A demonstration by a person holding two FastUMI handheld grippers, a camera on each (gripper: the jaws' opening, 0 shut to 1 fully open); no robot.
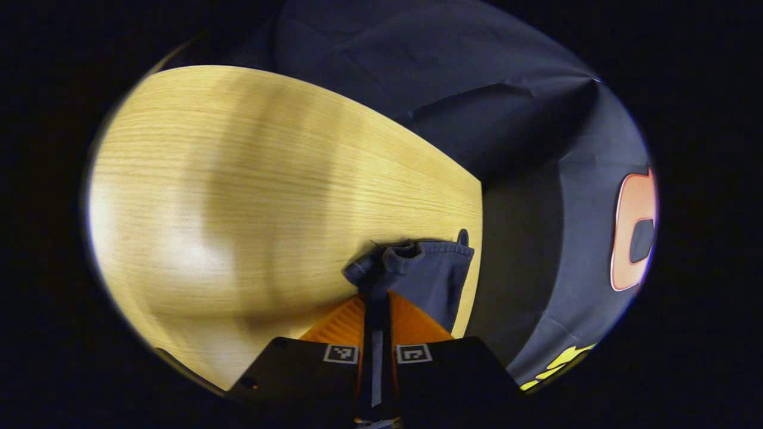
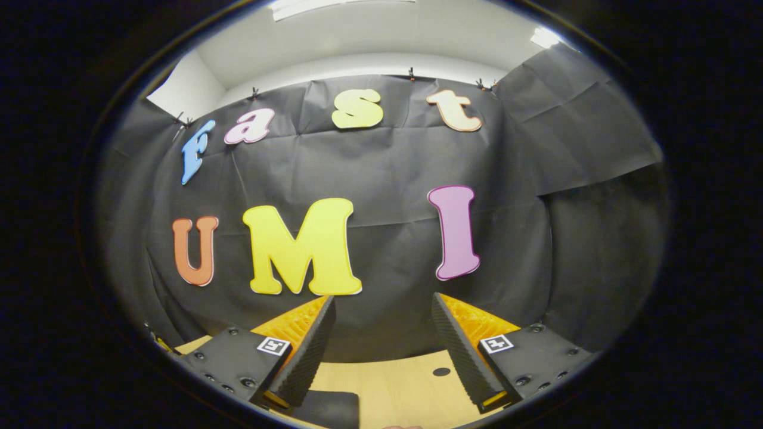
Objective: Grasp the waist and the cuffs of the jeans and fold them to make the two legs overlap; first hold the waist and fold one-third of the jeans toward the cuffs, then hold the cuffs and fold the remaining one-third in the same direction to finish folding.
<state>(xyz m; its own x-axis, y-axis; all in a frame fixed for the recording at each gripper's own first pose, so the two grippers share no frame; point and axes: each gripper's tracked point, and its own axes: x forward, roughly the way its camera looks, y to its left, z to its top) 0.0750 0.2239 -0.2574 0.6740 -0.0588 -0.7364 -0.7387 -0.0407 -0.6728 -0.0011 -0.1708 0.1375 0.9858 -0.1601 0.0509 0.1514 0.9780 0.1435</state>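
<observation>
In the left gripper view my left gripper (image 1: pixel 377 298) is shut on a bunched edge of the dark blue jeans (image 1: pixel 429 268). The pinched denim pokes out past the fingertips and hangs just over the wooden table (image 1: pixel 238 196) near its right edge. I cannot tell whether this part is waist or cuff. In the right gripper view my right gripper (image 2: pixel 381 310) stands open, nothing between its fingers, raised and facing the booth's black back wall (image 2: pixel 381 173). A strip of wooden table (image 2: pixel 405 387) lies below it.
The table's right edge (image 1: pixel 477 250) runs close beside the held denim, with black cloth hanging past it. A small dark hole (image 2: pixel 441 372) marks the tabletop in the right gripper view, and a dark shape (image 2: pixel 328 411) sits at the bottom edge.
</observation>
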